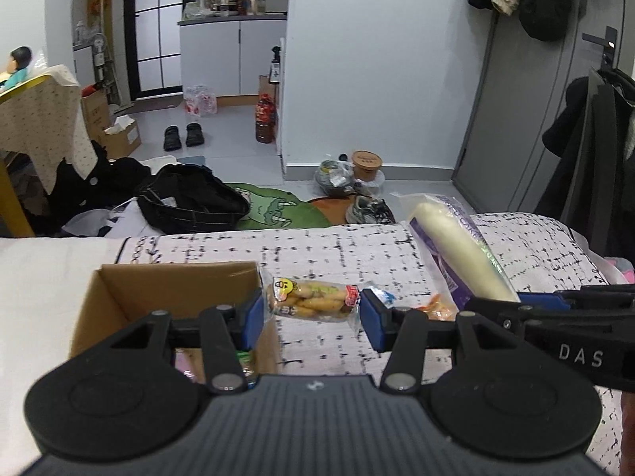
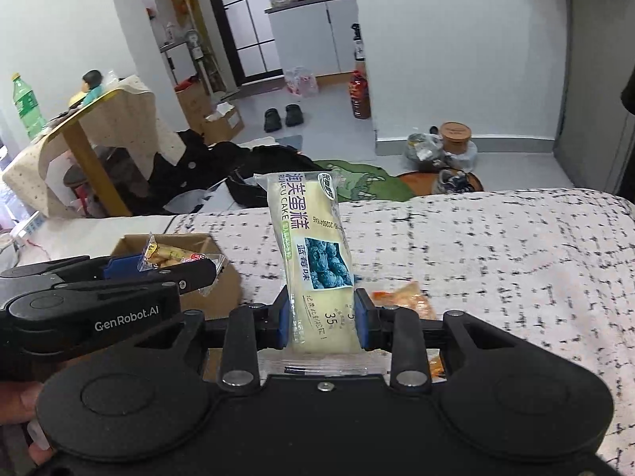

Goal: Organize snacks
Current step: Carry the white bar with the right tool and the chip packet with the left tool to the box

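My left gripper (image 1: 311, 311) is shut on a clear packet of golden biscuits (image 1: 309, 300), held across its blue pads above the right wall of an open cardboard box (image 1: 166, 293). It also shows in the right wrist view (image 2: 174, 258), over the box (image 2: 214, 289). My right gripper (image 2: 320, 315) is shut on a pale blueberry cake packet (image 2: 313, 254), which stands upright. That packet shows in the left wrist view (image 1: 460, 250) at the right. An orange snack packet (image 2: 405, 297) lies on the bed below the right gripper; it also shows in the left wrist view (image 1: 434, 307).
The box sits on a bed with a white, black-flecked blanket (image 2: 496, 258). A few packets lie inside the box (image 1: 186, 361). Beyond the bed edge are a black bag (image 1: 190, 198), a green rug (image 1: 278, 206), shoes and a draped table (image 2: 99, 139).
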A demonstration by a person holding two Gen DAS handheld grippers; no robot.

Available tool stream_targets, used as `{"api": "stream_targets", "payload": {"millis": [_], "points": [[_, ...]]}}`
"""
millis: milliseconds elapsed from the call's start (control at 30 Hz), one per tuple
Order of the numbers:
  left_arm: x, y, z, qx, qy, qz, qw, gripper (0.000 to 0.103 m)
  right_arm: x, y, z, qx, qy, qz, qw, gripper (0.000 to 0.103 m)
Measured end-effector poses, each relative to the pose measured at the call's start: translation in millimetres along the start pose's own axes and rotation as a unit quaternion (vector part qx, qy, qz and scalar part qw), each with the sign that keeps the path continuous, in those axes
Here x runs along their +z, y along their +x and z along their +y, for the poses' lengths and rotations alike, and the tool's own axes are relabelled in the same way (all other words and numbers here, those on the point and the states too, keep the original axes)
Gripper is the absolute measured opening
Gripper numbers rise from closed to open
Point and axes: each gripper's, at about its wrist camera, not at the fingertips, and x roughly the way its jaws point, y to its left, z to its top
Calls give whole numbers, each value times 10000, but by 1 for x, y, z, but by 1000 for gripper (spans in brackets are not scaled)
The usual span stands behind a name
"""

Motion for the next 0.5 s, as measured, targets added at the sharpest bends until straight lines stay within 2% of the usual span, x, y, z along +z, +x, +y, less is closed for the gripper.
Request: {"api": "stream_targets", "payload": {"millis": [500], "points": [[-8, -28, 64, 457, -218, -66, 9987, 50, 1, 15, 59, 465, -211, 134, 9986, 30]]}}
